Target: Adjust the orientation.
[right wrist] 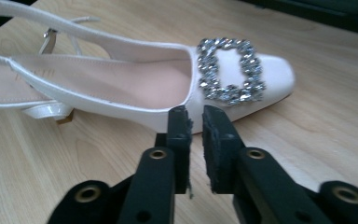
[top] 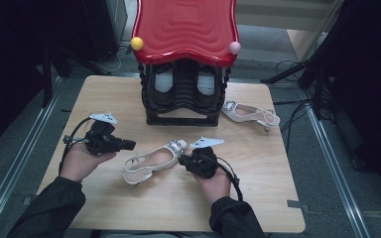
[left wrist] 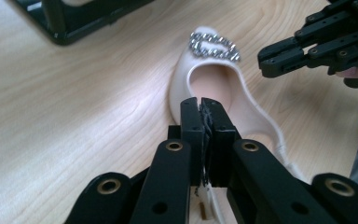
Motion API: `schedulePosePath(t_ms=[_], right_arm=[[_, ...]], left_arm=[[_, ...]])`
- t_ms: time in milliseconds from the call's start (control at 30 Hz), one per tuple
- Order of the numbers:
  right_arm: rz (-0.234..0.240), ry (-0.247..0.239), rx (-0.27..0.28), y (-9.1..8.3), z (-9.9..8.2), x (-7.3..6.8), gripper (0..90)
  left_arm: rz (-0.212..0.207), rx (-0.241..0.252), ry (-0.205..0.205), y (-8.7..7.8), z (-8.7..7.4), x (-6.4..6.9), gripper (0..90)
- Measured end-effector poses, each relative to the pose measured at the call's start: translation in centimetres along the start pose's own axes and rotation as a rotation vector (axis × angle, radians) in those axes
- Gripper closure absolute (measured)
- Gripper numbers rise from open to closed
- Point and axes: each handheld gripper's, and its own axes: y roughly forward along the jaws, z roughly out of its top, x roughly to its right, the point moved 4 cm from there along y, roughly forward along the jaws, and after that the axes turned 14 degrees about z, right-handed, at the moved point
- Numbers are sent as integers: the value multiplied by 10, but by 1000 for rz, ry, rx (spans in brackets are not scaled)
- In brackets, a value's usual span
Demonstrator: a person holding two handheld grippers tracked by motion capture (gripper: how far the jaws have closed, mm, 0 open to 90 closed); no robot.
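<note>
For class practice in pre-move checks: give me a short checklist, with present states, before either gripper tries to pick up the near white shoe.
1. Near shoe lies flat on the table, reachable: ok.
2. Left gripper open for a grasp: not ok, shut, nothing between its fingers.
3. Right gripper open for a grasp: not ok, nearly shut, a narrow empty gap.
4. Right gripper aimed at the shoe's side below the buckle: ok.
5. Grippers apart from each other: ok.
6. Second shoe and shoe rack out of the way: ok.
</note>
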Motion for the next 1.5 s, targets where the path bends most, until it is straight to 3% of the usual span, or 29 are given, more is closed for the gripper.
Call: schedulePosePath(t_ms=[133, 500, 533, 933, 1267, 1500], right_arm=[[24, -8, -14, 8, -2, -8, 900], [59, -6, -45, 26, -7, -23, 900], [42, -16, -53, 29, -7, -23, 900], [24, -9, -47, 30, -3, -15, 900], [2, 24, -37, 26, 2, 0, 900], [-3, 28, -42, 25, 5, 5, 900]], left_arm=[[-6, -17, -25, 9, -9, -6, 900], [-20, -64, -1, 29, -25, -2, 899], [-24, -61, -5, 29, -26, -2, 900], [-53, -63, -21, 32, -31, 11, 899], [-118, -66, -23, 39, -35, 35, 897], [-120, -56, -6, 42, -35, 48, 892]])
